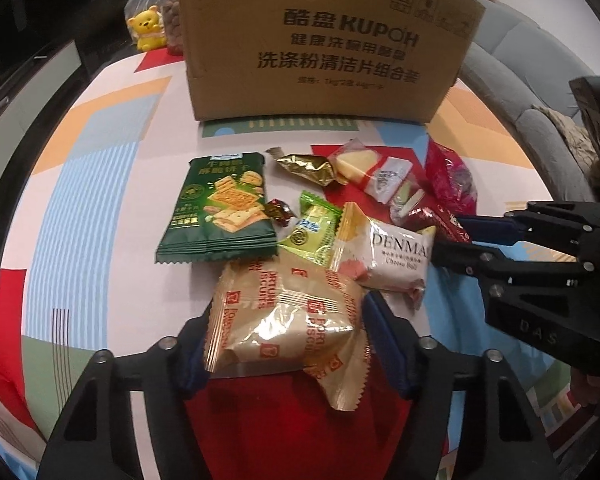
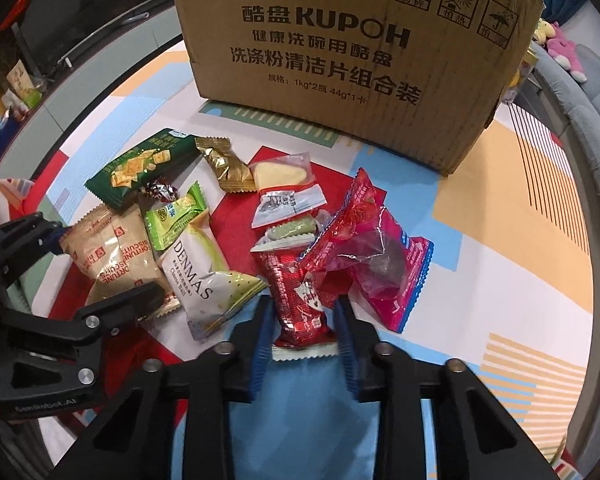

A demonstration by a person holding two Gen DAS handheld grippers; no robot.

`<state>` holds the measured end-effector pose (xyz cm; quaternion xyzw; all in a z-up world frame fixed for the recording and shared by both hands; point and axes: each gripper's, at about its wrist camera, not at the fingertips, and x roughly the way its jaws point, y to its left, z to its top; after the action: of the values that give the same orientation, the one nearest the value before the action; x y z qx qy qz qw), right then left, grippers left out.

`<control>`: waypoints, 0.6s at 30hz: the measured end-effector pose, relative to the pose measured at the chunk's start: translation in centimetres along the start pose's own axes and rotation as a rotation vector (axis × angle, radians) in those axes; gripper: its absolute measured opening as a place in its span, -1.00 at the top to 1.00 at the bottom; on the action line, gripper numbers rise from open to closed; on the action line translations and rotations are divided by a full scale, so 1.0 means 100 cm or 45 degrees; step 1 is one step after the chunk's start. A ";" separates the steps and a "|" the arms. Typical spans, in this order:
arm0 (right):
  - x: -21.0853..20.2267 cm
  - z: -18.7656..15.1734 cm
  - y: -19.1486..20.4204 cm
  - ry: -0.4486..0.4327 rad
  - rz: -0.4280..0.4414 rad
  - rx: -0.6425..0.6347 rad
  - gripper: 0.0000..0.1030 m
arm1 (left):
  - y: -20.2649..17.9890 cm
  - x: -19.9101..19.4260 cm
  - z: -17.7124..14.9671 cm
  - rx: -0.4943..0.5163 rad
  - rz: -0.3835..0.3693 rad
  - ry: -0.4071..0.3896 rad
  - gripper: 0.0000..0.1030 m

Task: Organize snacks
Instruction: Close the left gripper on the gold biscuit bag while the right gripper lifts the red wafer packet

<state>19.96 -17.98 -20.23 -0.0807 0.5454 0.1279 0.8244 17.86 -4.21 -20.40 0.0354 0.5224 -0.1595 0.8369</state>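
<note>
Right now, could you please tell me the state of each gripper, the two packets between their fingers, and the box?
left gripper: closed on the Fortune Biscuits packet.
right gripper: shut on the red packet.
Fortune Biscuits packet: sealed, gripped.
red packet: sealed, gripped.
cardboard box: upright; top out of view.

Tabletop (image 2: 500, 208) wearing a cloth of red, blue, orange and white blocks. A brown cardboard box (image 2: 360, 52) is standing at its far side. Lying before it: a dark green cracker packet (image 1: 220, 212), a gold foil wrapper (image 1: 308, 168), a white "DENMAS" pouch (image 2: 204, 276), a beige biscuit packet (image 1: 284, 316), and a translucent magenta bag (image 2: 376, 256).
</note>
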 end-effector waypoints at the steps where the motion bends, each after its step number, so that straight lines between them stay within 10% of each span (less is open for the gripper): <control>1: 0.000 0.000 -0.001 0.001 0.004 0.012 0.52 | -0.001 -0.001 0.000 0.003 -0.005 -0.001 -0.20; 18: -0.029 -0.012 0.003 -0.065 -0.013 0.097 0.55 | -0.005 -0.021 -0.011 0.042 0.022 -0.034 0.01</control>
<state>17.77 -18.34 -18.02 -0.0486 0.5283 0.1048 0.8411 15.93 -3.98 -18.97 0.0514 0.5082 -0.1612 0.8445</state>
